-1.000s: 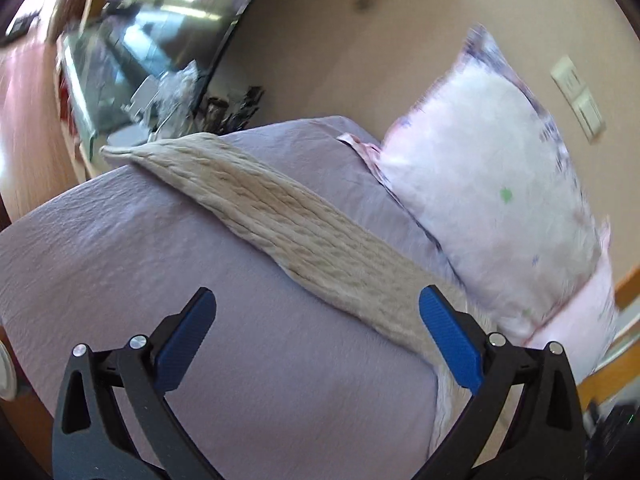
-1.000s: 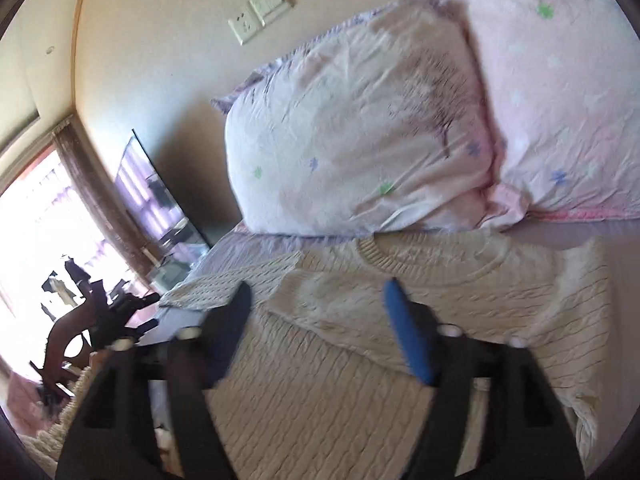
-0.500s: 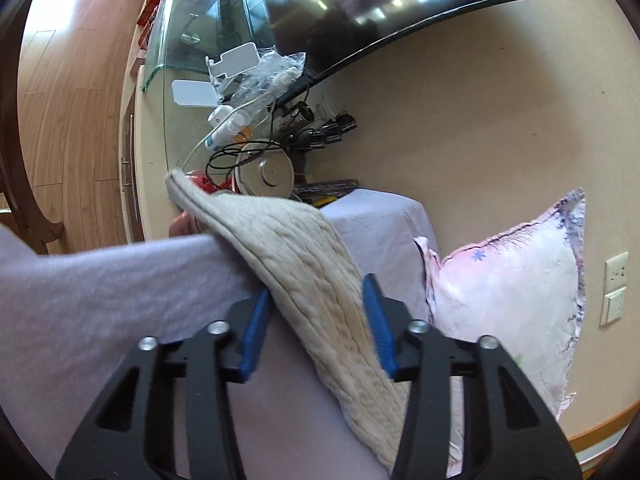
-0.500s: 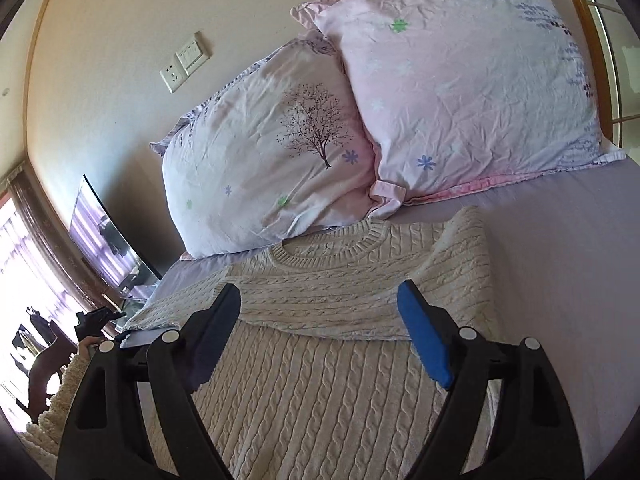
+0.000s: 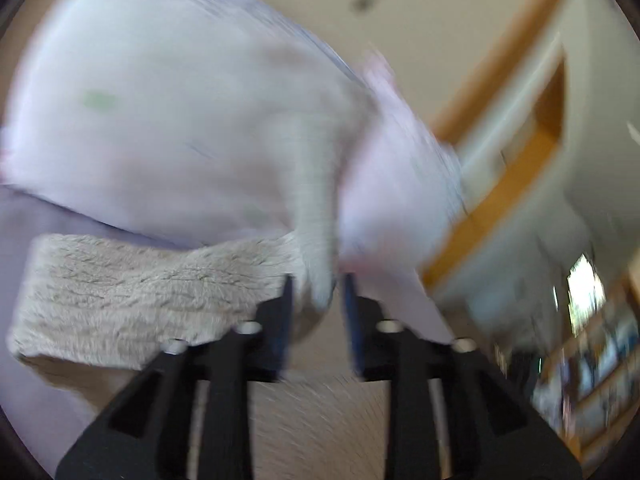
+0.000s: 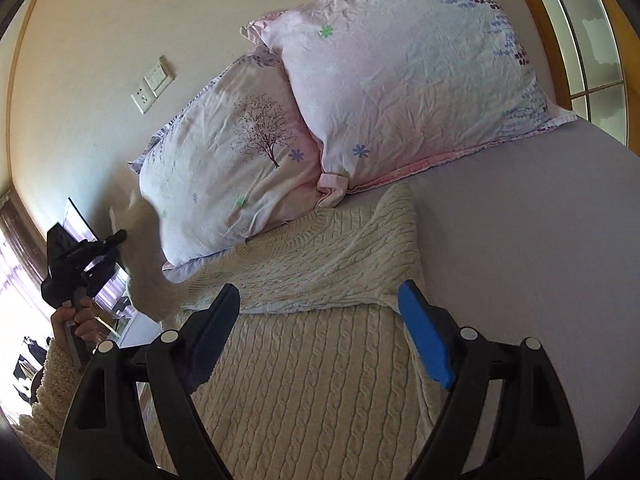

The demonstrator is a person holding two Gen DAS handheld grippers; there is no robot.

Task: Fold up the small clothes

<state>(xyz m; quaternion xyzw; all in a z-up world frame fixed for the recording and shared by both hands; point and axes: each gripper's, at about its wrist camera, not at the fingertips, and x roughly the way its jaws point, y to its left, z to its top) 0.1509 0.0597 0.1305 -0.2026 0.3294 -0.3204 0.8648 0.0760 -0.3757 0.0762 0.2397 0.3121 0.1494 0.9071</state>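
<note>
The cream cable-knit sweater lies flat on the lilac bed sheet, its collar toward the two pillows and its body running back under the right gripper. That gripper hangs above the sweater with its blue pads spread wide and nothing between them; the knit lies below and ahead of its fingers, with the already folded-in right sleeve crossing the chest just beyond the fingertips.

The left gripper is clamped on the left sleeve. Its jaws stand narrow with a strip of knit rising up out of them, and the sleeve's long axis runs from the fingertips away toward the shoulder. The coming move turns on this: the sleeve is lifted off the bed, out past the sweater's left edge, and the chest it has to cross lies to the right of the left fingers. So the left hand is the one placed to carry it over, while the right gripper is nearer the body and could pin or smooth it.

The left wrist view is heavily smeared, so how deep the cloth sits between the pads is probably not judgeable there; it does show the grip close up. The right wrist view shows what that one cannot: the whole garment's lay, the left gripper held up off the bed with the sleeve draped from it down to the shoulder.
</note>
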